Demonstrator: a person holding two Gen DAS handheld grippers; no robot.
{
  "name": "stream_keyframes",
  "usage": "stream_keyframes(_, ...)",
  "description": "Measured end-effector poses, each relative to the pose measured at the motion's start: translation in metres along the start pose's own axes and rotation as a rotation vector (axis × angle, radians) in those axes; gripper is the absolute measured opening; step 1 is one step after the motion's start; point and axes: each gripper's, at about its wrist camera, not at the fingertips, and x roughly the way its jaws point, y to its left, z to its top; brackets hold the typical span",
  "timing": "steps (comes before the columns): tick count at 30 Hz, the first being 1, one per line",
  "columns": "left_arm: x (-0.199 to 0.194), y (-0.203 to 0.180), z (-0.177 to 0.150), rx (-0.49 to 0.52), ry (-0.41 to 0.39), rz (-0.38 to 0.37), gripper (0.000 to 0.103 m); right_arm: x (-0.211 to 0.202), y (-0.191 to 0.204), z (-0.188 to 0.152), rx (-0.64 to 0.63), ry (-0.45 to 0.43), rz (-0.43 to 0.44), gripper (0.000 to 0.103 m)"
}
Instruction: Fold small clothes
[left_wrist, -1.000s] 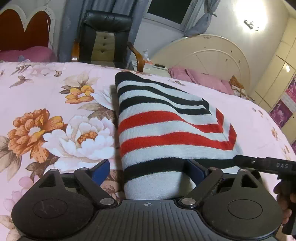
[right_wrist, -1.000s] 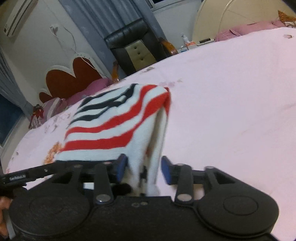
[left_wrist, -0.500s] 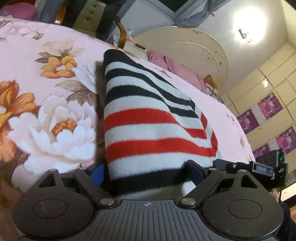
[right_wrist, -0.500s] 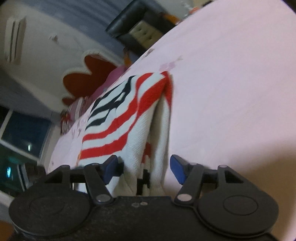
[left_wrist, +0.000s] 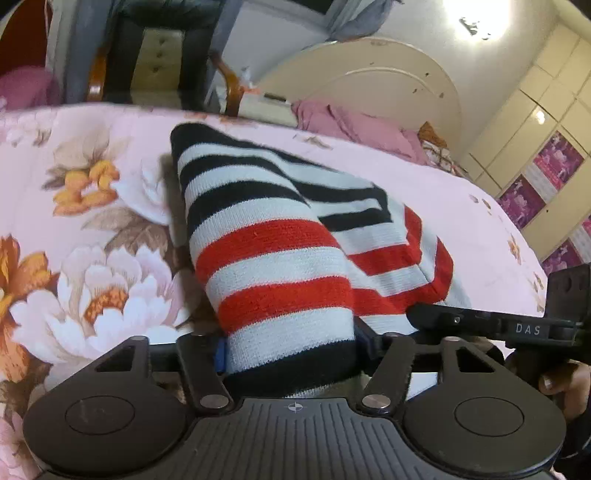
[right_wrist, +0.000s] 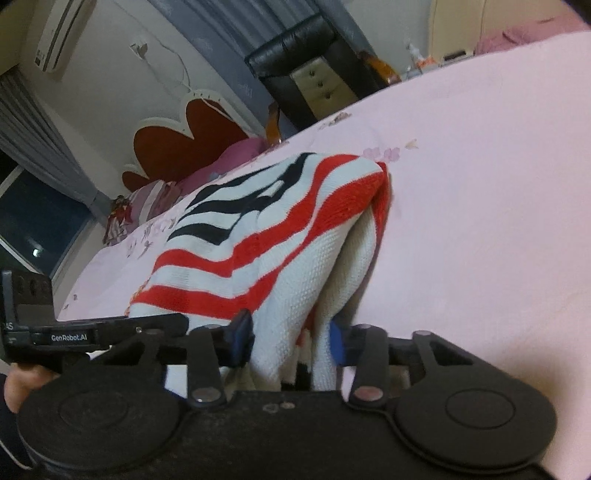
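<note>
- Both grippers are pinching the near edge of the striped sweater (left_wrist: 280, 258), jaws having just been closing.
- Left gripper (left_wrist: 290, 350) is clamping its left fold.
- Right gripper (right_wrist: 291, 339) is clamping the right layers.

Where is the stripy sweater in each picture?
Left wrist view: the striped sweater fills the middle, running from the bed's far side down between the left gripper jaws.
Right wrist view: it lies left of middle, its near edge between the right gripper jaws.
Shared landmark: the black armchair behind the bed.
</note>
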Motion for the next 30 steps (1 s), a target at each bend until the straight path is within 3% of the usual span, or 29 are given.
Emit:
stream_keyframes(8,-0.031,0.000,-0.001,0.029,-0.065,-0.067,0.053,-0.028,0.037,-0.005,-0.056,-0.082,-0.054,0.032)
stream_keyframes(16,-0.102,0.030,-0.015,0.043,-0.104,-0.115,0.053,-0.039,0.107,-0.017,-0.135,-0.110,-0.083,0.032)
stream_keyframes(30,-0.217,0.166,-0.057,0.006,-0.108,-0.027,0.053,0.050,0.229,-0.067,-0.170,-0.066,-0.004,0.032)
